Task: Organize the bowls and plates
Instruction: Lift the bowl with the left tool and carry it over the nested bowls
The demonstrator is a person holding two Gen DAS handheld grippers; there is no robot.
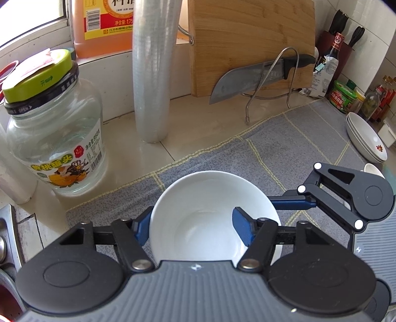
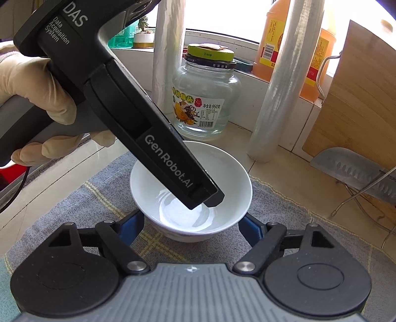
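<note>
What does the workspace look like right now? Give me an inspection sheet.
Surface: grey checked cloth on a pale counter.
Job's things: white bowl on the cloth; stacked plates far right.
Clutter: glass jar, film roll, knife leaning on cutting board.
Grippers: left gripper shut on the bowl's wall, one pad inside; right gripper shut on the bowl's outside.
Cables: dark cable below the gloved hand.
Surroundings: oil bottle by the window; condiment tub far right.
</note>
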